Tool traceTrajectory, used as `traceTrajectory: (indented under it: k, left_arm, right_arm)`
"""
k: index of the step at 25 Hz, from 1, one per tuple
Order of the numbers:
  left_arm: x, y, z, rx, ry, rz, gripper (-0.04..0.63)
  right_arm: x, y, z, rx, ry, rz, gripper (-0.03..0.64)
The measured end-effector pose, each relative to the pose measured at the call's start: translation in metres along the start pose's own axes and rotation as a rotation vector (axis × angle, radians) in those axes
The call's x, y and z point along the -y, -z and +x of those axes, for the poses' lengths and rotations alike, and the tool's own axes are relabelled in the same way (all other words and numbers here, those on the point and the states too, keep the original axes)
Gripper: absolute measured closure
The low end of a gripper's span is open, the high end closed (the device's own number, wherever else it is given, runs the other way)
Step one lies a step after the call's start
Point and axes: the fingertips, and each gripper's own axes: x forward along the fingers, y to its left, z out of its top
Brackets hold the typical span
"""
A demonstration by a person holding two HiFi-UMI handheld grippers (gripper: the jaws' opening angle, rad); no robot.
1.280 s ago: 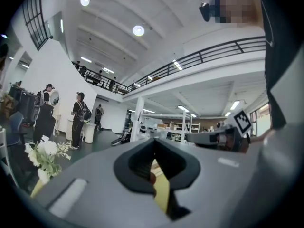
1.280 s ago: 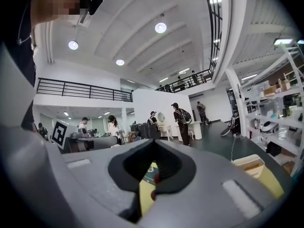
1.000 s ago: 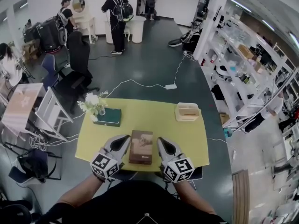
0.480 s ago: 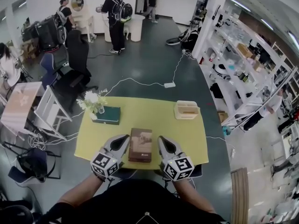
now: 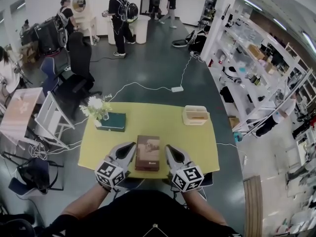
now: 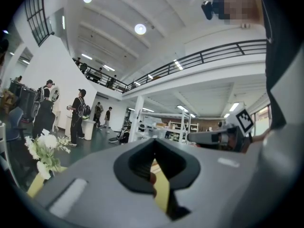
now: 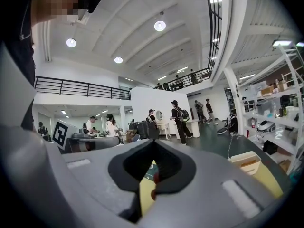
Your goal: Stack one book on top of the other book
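1. Left gripper (image 5: 130,146) and right gripper (image 5: 168,148): jaws closed, empty, flanking brown book (image 5: 148,153) on yellow table (image 5: 173,127).
2. Green book (image 5: 112,122) far left, by flower vase (image 5: 104,115).
3. Beige box (image 5: 196,115) far right; contents unclear.

No word, number or brand can be read anywhere. The brown book (image 5: 148,153), at the 6 o'clock edge of the counter (image 5: 163,120), carries a small pale mark low on its cover, too small to read. Any print on the green book (image 5: 112,121), at 10 o'clock on the counter, cannot be made out. The cube on the left gripper (image 5: 131,146) and the one on the right gripper (image 5: 169,148) bear black-and-white square markers, which are patterns and not letters
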Motion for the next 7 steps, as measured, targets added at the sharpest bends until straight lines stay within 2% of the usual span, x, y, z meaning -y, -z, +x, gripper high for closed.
traceTrajectory:
  k: [7]
  left_arm:
    - [-0.0034,0.0025,-0.0001,0.000,0.002,-0.006,0.589]
  right_arm:
    - [0.0003,0.0045,0.0022,-0.006,0.007,-0.001,0.614]
